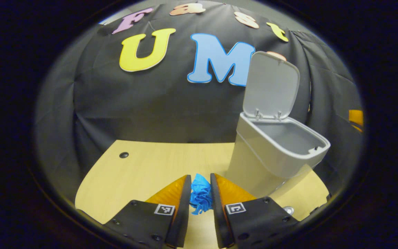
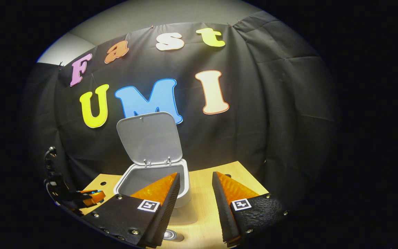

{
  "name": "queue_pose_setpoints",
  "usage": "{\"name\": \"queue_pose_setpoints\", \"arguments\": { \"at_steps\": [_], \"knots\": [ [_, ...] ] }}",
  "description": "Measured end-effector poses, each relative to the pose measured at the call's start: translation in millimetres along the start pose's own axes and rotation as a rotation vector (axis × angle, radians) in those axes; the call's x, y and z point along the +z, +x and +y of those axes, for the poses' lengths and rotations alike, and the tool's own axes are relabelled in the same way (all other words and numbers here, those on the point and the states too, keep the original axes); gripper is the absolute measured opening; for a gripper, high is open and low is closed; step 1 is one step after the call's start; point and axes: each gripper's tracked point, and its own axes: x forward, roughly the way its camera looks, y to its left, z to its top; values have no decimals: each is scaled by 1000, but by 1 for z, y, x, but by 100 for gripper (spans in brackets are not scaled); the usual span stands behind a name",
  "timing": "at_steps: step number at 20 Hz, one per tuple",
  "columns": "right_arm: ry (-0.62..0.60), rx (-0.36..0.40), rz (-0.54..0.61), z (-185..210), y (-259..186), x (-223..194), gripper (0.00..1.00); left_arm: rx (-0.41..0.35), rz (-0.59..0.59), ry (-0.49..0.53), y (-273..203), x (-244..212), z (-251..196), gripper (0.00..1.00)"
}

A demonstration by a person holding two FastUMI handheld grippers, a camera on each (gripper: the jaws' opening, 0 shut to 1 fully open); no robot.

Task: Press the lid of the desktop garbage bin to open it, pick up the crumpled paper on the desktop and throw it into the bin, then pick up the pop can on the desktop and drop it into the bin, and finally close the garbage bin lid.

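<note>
Crumpled blue paper sits pinched between both fingers of our left gripper, low over the wooden desktop — just left of the grey bin, whose lid stands upright. Our right gripper hovers level, jaws apart and holding nothing — facing the bin from close range.
</note>
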Motion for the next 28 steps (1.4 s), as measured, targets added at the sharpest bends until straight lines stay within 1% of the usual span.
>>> {"name": "queue_pose_setpoints", "arguments": {
  "at_steps": [1, 2, 3, 4, 6, 8, 9, 10, 11, 12, 16, 17, 18, 19, 21, 23, 24, 25, 27, 28],
  "knots": [
    [5, -4, -1, -2, -1, -1, 61, -12, -25, 2, -1, 14, -6, 41],
    [11, -10, -2, -5, -3, -1, 61, -25, -49, 3, -2, 30, -13, 39],
    [16, -16, -3, -7, -4, -3, 61, -39, -71, 4, -3, 44, -20, 42],
    [21, -23, -3, -10, -6, -3, 61, -55, -94, 6, -3, 56, -27, 42],
    [30, -39, -4, -18, -10, -5, 61, -87, -136, 14, -4, 80, -45, 41],
    [41, -57, -2, -25, -14, -6, 61, -123, -172, 31, -4, 99, -65, 38],
    [45, -67, -3, -29, -16, -7, 61, -143, -187, 43, -5, 104, -78, 36],
    [49, -77, -4, -33, -18, -7, 61, -163, -204, 59, -7, 107, -90, 41],
    [52, -88, -4, -37, -20, -8, 61, -184, -216, 76, -7, 110, -104, 36],
    [56, -99, -5, -42, -22, -8, 61, -205, -227, 96, -7, 112, -118, 41],
    [71, -139, -6, -56, -31, -11, 61, -288, -245, 144, -3, 112, -167, 41],
    [75, -148, -6, -60, -33, -12, 61, -299, -246, 152, 0, 111, -174, 39],
    [79, -155, -5, -62, -35, -13, 61, -306, -246, 160, 3, 110, -180, 39],
    [82, -162, -6, -64, -37, -14, 61, -312, -245, 164, 4, 110, -186, 41],
    [84, -173, -5, -68, -41, -16, 61, -313, -248, 174, 5, 110, -194, 41],
    [87, -180, -3, -71, -43, -17, 61, -312, -251, 184, 5, 108, -197, 58],
    [90, -182, -1, -71, -43, -18, 61, -315, -254, 186, 5, 111, -198, 61],
    [92, -183, 1, -72, -43, -20, 61, -314, -257, 189, 6, 111, -198, 72],
    [95, -179, 6, -69, -43, -21, 61, -305, -257, 192, 6, 111, -196, 79],
    [95, -175, 10, -67, -42, -22, 61, -301, -256, 192, 7, 110, -195, 79]
  ]
}}
